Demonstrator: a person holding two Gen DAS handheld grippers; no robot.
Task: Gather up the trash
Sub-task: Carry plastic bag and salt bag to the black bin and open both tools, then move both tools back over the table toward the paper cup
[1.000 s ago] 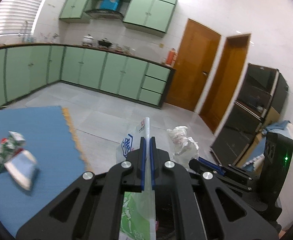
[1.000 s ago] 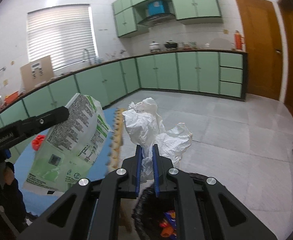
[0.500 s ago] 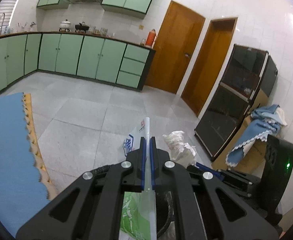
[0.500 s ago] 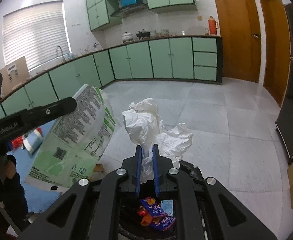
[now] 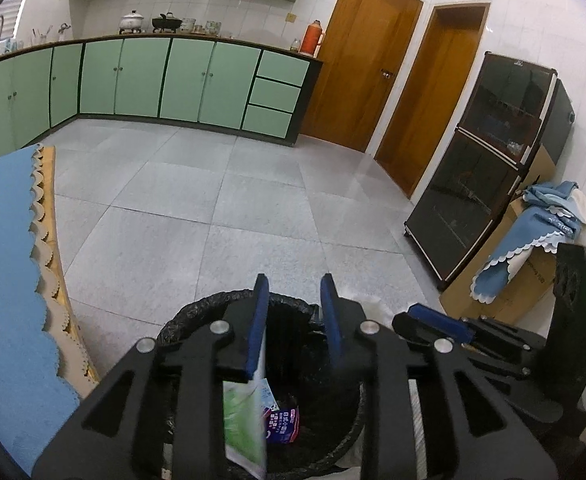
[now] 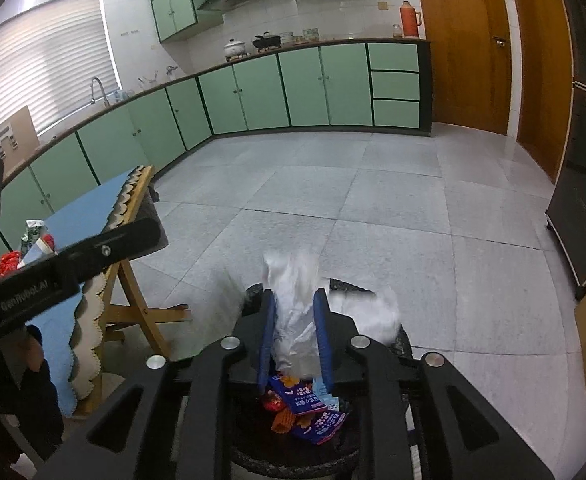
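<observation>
Moved: both grippers have come down from above the floor to hang over the bin [image 5: 197,316]; the jaws of each have just been opening, and the blue-covered table has slid off to the left edge.
Left gripper [image 5: 293,320]: jaws apart, blue pads clear of each other; the green-and-white bag [image 5: 243,428] lies below the left pad, no longer pinched, blurred, down inside the bin.
Right gripper [image 6: 295,332]: jaws parted; the white wad [image 6: 295,312] sits between the pads, blurred; whether the pads press on it I cannot tell.
Bin: round, lined with a crinkled glossy black bag; rim shows under both grippers.
In the bin: flat foil wrappers [image 6: 309,404], blue and purple with print, plus an orange scrap and a red one.
White wad: thin crumpled plastic, soft folds, one lobe spilling to the right over the bin rim.
Green-and-white bag: smooth printed film, flat, standing on edge.
Table [image 6: 93,216]: blue cloth with scalloped cream trim, on crossed wooden legs, just left of the bin; red and green scraps [image 6: 29,240] remain on it.
Floor [image 5: 253,208]: large speckled grey tiles.
Around: mint-green cabinets [image 5: 181,80] along the wall, orange flask [image 5: 311,36] on the counter, two wooden doors, dark glass cabinet [image 5: 489,160], cardboard box draped in blue cloth [image 5: 533,240].
In the way: the left gripper's black arm crosses the right wrist view, hiding part of the table.
</observation>
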